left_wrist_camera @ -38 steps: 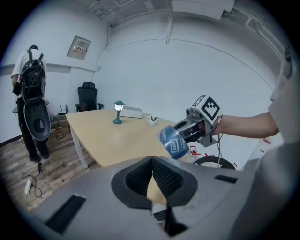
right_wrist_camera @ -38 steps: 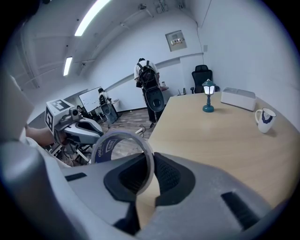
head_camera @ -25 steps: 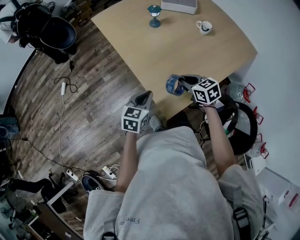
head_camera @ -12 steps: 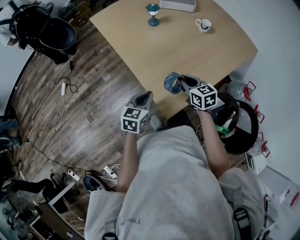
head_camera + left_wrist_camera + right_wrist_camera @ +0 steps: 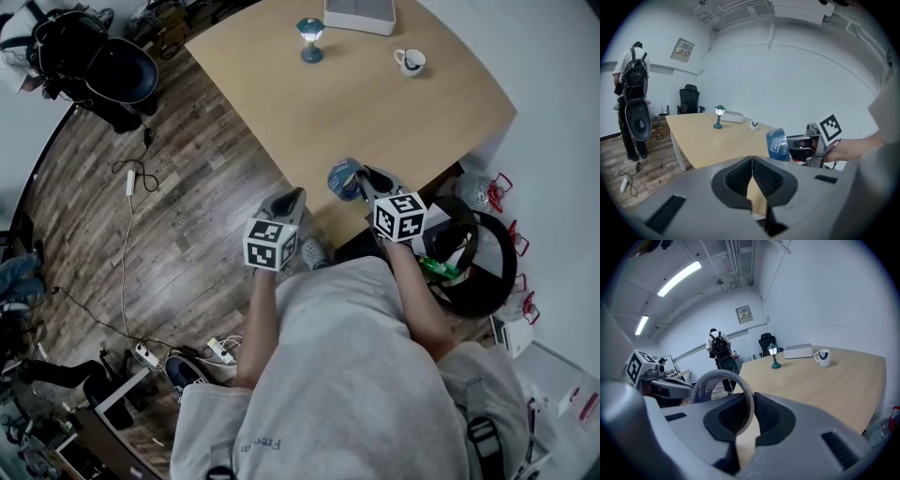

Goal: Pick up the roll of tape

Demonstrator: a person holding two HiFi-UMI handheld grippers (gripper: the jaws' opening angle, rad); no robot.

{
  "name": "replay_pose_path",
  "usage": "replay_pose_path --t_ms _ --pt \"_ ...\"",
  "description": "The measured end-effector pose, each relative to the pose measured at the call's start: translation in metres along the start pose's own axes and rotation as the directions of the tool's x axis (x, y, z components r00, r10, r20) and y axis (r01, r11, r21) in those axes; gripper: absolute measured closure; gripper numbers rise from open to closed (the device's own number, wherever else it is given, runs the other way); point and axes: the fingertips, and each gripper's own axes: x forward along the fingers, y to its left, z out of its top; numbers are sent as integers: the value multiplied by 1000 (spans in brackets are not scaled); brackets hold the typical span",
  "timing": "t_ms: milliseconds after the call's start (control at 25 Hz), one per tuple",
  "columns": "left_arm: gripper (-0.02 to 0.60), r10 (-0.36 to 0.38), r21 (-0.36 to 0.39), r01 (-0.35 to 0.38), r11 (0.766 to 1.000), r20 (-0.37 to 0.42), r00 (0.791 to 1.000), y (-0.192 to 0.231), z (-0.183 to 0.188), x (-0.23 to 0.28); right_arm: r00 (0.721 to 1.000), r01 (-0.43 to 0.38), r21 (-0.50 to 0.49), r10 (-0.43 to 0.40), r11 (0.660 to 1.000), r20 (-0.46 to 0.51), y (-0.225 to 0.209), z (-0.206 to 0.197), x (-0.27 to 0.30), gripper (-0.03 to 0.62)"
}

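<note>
The roll of tape (image 5: 343, 178) is blue with a printed label. It hangs edge-on over the near edge of the wooden table (image 5: 375, 103), and my right gripper (image 5: 361, 180) is shut on its rim. In the right gripper view the roll (image 5: 723, 373) stands upright as a ring between the jaws of the right gripper (image 5: 752, 413). The left gripper view shows the tape (image 5: 777, 144) and the right gripper (image 5: 806, 145) off to its right. My left gripper (image 5: 292, 197) is just left of the table's corner, shut with nothing in it, its pads (image 5: 740, 176) meeting.
At the table's far end stand a small teal lamp (image 5: 310, 37), a white mug (image 5: 411, 61) and a white box (image 5: 359, 13). A black chair (image 5: 122, 70) and cables (image 5: 131, 178) are on the wood floor at left. A person with a backpack (image 5: 633, 93) stands beyond the table.
My right gripper has turned with the tape in it, its marker cube swinging back toward the body. The tape has stayed near the table edge. The left gripper has kept still.
</note>
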Motion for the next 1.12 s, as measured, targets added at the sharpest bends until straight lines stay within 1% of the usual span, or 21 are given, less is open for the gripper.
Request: replay_pose_path --t_ms 80,200,320,480,800,1120 --pt "575 1 -3 -1 1000 1 1000 0 1 1 1000 18 21 -18 1000 9 1 -3 0 546" --pt "575 6 -11 -6 1000 0 1000 0 -1 2 999 38 39 -38 999 -13 4 -13 0 546" --pt "575 7 -17 -7 1000 -8 1000 -1 -4 4 999 42 31 -42 999 -25 9 -19 0 546" --pt "575 7 -23 -8 1000 -5 1000 2 -4 5 998 60 24 -60 998 -9 9 -20 -3 546" --pt "575 15 -18 -15 1000 -21 1000 8 -7 3 998 70 22 -70 997 -3 14 -28 1 546" --pt "575 2 -4 -2 1000 -24 1000 5 -7 3 997 76 19 -76 997 1 18 -29 -1 546"
